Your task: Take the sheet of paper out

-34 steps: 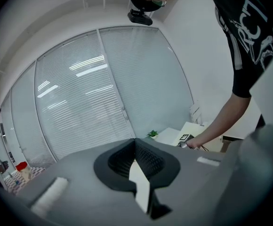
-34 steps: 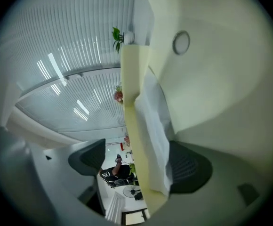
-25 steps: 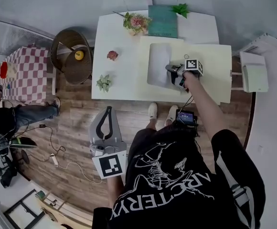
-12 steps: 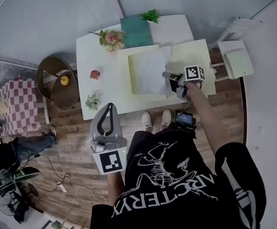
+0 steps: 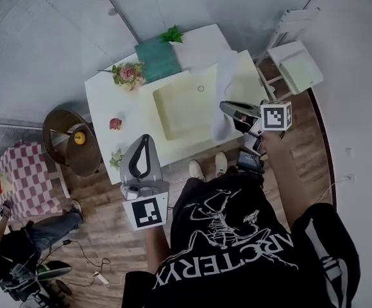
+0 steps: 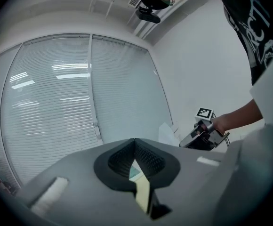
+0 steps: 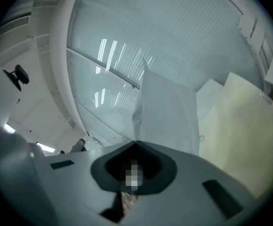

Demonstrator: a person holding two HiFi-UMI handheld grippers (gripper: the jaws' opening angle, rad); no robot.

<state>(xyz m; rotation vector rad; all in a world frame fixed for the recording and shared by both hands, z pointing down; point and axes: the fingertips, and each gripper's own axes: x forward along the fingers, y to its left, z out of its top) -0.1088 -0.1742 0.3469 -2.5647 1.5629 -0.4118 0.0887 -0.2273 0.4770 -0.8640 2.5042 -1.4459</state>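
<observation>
A white sheet of paper (image 5: 223, 82) hangs in the air over the right end of the white table (image 5: 109, 98). My right gripper (image 5: 225, 106) is shut on the sheet's lower edge and holds it level above a pale yellow folder (image 5: 179, 108). In the right gripper view the sheet (image 7: 167, 112) rises straight up from the closed jaws (image 7: 136, 142), with the folder (image 7: 242, 126) to the right. My left gripper (image 5: 145, 137) is shut and empty, held near my body off the table's front edge. From the left gripper view (image 6: 135, 140) the right gripper (image 6: 200, 136) and sheet (image 6: 166, 133) show ahead.
A teal book (image 5: 157, 59), a flower bunch (image 5: 127, 74), a small plant (image 5: 171, 34) and a red ornament (image 5: 115, 123) are on the table. A wicker chair (image 5: 64, 143) stands at left, a white stool (image 5: 298, 66) at right. Cables lie on the wooden floor.
My right gripper has risen and rolled, lifting the sheet off the yellow folder into the air. The left gripper drifted a little and stayed shut.
</observation>
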